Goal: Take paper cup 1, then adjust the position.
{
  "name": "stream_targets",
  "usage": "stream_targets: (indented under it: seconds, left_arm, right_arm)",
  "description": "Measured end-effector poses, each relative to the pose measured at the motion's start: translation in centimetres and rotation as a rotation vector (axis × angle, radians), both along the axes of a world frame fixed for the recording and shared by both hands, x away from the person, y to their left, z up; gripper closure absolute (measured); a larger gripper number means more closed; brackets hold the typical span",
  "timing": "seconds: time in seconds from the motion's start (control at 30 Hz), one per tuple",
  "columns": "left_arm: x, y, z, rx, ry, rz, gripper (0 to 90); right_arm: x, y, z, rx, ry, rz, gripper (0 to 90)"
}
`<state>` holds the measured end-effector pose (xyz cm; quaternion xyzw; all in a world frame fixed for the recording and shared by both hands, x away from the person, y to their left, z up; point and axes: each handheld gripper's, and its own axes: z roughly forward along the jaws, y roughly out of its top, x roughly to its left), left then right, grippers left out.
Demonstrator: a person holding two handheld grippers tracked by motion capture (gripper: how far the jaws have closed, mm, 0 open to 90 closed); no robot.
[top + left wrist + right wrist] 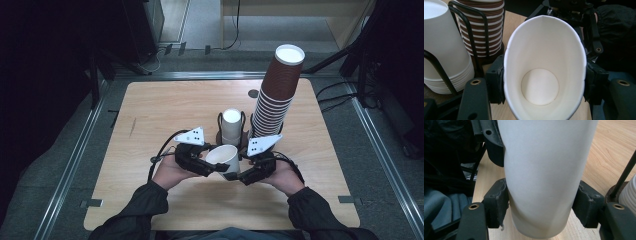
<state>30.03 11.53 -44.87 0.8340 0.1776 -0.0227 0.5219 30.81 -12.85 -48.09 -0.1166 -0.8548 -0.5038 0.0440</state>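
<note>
White paper cup [223, 159] held over the near middle of the table [165, 105] between both grippers — left gripper [200, 162] jaws pressed on its rim end, squashing it oval, right gripper [250, 172] jaws clamped on its lower body, stacked brown cups [277, 90] and white cups [231, 125] just behind.

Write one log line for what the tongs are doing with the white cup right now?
left tongs: shut on white cup near rim | right tongs: shut on its lower end | cup: tilted above table
</note>
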Motion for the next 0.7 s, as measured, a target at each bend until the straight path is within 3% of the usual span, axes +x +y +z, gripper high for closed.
stream_targets:
  seconds: [0.1, 0.2, 0.33, 0.53, 0.7]
  left_arm:
    - [0.05, 0.08, 0.04, 0.004, -0.004, 0.009, 35.2]
    - [0.08, 0.20, 0.11, 0.008, -0.004, 0.018, 35.4]
    - [0.14, 0.45, 0.19, 0.020, -0.001, 0.022, 35.1]
    - [0.16, 0.82, 0.29, 0.052, -0.016, 0.036, 34.1]
    - [0.33, 0.95, 0.14, 0.084, -0.004, 0.038, 33.4]
  right_arm:
    - [0.03, -0.01, 0.07, -0.007, -0.002, -0.006, 33.9]
    - [0.04, 0.13, 0.04, -0.016, 0.016, -0.010, 24.9]
    - [-0.06, 0.37, 0.04, -0.055, 0.000, -0.033, 19.7]
    - [-0.02, 0.08, 0.15, -0.092, 0.006, -0.054, 18.3]
    - [-0.12, -0.03, 0.17, -0.118, -0.010, -0.075, 18.2]
